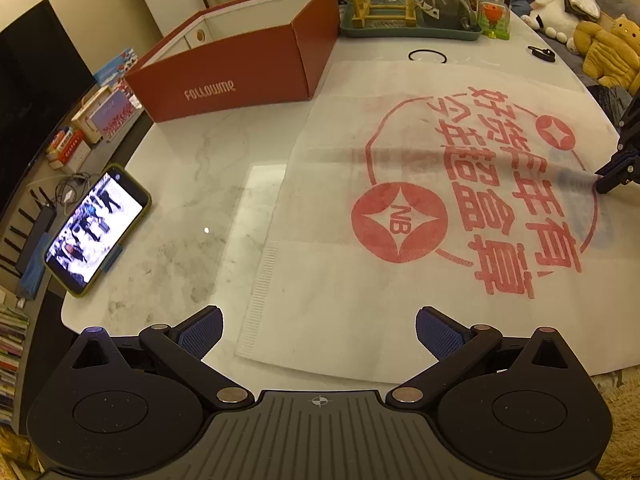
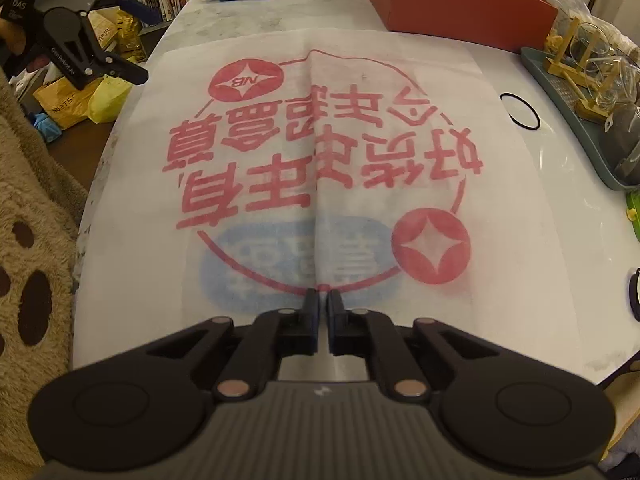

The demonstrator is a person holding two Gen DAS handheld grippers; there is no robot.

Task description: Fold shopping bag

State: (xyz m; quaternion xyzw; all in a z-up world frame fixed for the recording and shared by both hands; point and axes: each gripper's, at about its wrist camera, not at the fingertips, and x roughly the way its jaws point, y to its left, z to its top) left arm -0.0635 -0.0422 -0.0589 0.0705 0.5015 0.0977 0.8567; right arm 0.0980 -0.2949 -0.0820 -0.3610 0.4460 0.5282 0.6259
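Note:
A white non-woven shopping bag (image 1: pixel 400 216) with red printed characters and a round red logo lies flat on the marble table (image 1: pixel 192 184). It fills the right wrist view (image 2: pixel 320 168), with a crease down its middle. My left gripper (image 1: pixel 319 332) is open, its blue pads above the bag's near edge, touching nothing. My right gripper (image 2: pixel 323 304) is shut on the bag's near edge at the crease. It also shows at the right side of the left wrist view (image 1: pixel 612 178). The left gripper shows open at the upper left of the right wrist view (image 2: pixel 136 40).
A red cardboard box (image 1: pixel 240 60) stands at the back beside the bag. A phone (image 1: pixel 96 228) plays video near the table's left edge. A green tray with glassware (image 1: pixel 408 8) sits behind. A black ring (image 1: pixel 427 56) lies past the bag. Plush toys (image 1: pixel 592 40) are at the right.

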